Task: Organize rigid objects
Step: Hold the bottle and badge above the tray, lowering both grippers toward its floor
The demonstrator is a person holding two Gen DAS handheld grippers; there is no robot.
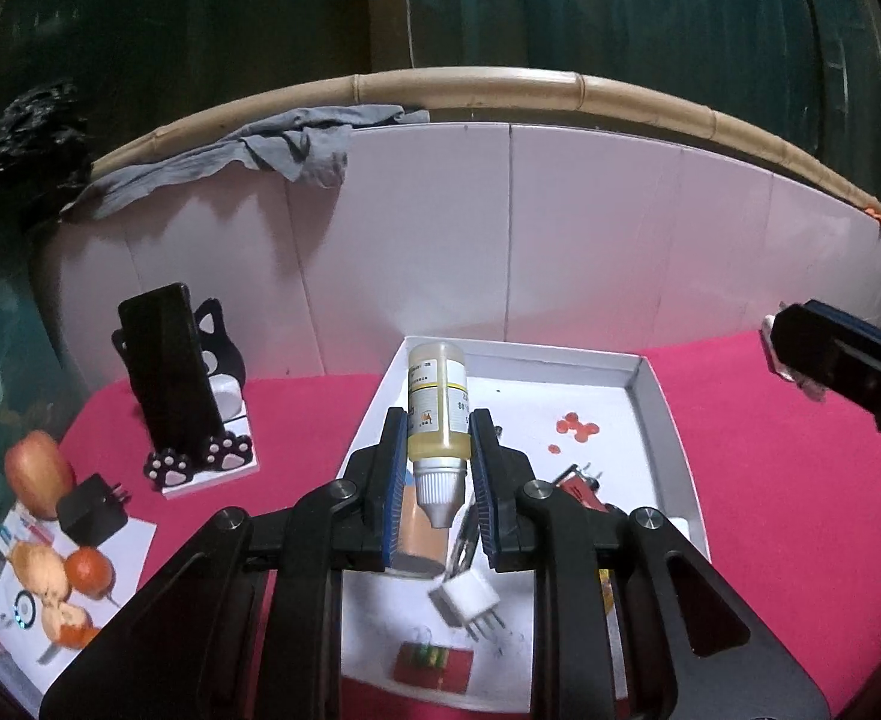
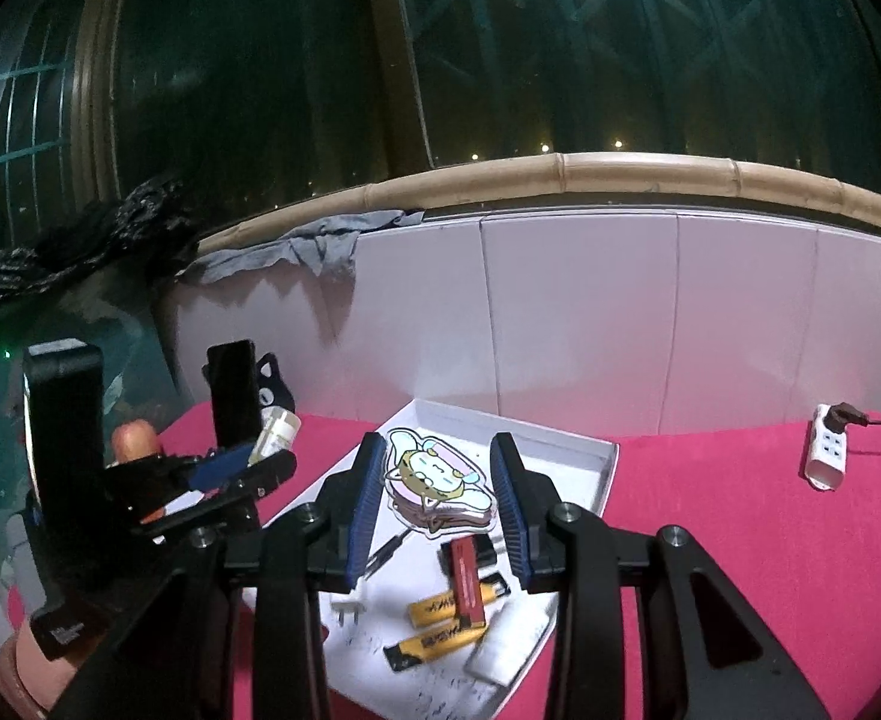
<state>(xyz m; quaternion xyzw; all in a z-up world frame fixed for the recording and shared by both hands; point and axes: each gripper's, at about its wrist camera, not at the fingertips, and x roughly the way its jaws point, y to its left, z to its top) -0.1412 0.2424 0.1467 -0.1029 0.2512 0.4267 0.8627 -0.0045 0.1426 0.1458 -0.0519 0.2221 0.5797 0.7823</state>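
Grippers grip — left hand-held gripper point(image 1: 438, 468) one bottle point(image 1: 437, 402), right hand-held gripper point(image 2: 438, 495) one sticker point(image 2: 437, 483).

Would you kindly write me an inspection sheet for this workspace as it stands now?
Surface: pink cloth, white tray on it.
Job's things: dropper bottle held; cartoon card held; yellow lighters, white plug adapter in tray.
Clutter: phone on cat stand, fruit, black charger.
Grippers: left gripper shut on bottle; right gripper shut on card.
Cables: power strip, one plug in.
Surroundings: white panels, grey rag.
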